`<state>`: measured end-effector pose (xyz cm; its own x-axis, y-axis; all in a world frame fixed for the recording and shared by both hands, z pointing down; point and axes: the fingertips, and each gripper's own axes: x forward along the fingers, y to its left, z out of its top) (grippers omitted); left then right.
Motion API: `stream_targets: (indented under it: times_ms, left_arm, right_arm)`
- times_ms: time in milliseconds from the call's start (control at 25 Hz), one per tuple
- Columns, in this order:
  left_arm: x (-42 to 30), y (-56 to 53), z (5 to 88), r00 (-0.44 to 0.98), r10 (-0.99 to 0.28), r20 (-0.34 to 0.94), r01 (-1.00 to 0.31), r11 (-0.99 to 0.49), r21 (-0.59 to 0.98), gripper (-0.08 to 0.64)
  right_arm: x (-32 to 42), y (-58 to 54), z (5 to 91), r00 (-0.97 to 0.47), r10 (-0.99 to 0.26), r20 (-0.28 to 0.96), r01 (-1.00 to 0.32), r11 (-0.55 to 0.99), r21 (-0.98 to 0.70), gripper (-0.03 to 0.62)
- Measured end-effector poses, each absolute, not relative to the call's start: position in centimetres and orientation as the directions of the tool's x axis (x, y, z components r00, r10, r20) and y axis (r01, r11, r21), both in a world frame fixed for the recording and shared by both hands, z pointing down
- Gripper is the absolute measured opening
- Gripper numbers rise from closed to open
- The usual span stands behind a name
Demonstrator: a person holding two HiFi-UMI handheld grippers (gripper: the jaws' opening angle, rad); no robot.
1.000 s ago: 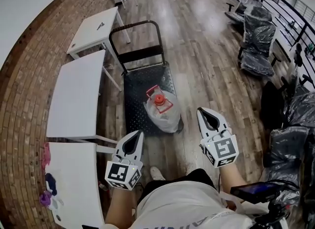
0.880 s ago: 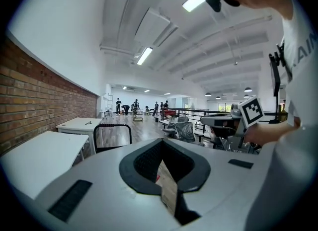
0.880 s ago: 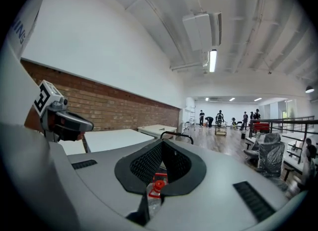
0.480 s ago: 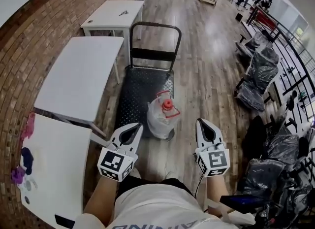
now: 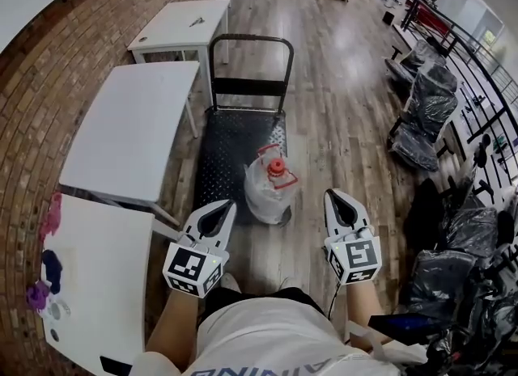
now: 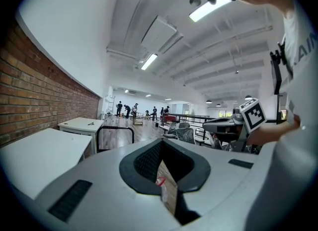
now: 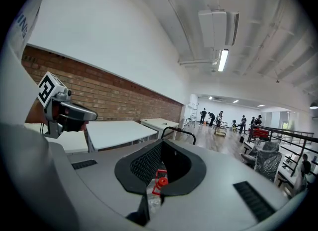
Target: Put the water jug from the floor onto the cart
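Head view: your water jug (image 5: 269,191) stands upright on the near end of the cart (image 5: 231,144), long axis vertical, red cap up. The cart sits on a wood floor (image 5: 340,99), beside white surfaces (image 5: 133,128) and a brick wall (image 5: 48,83).

Left gripper view: your left gripper (image 6: 161,143) has its fingers pressed together, empty.

Right gripper view: your right gripper (image 7: 161,144) is likewise closed and empty.

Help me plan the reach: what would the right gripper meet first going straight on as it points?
Probably the cart's handle, dead ahead of the right gripper; the water jug sits lower and to its left. Depth is unclear, so it might pass free.
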<state>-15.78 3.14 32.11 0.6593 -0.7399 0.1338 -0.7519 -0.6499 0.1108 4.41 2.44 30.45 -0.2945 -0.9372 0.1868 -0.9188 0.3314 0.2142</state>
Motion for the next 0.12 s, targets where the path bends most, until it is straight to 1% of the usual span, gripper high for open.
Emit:
stream_targets:
  times_ms: [120]
  left_arm:
    - [-15.36,3.4,31.96,0.661,-0.739,0.133,-0.751,-0.652,0.108,0.002]
  right_arm:
    - [4.8,2.49,30.42,-0.295,-0.937,0.186,-0.919,0.331,0.212,0.003]
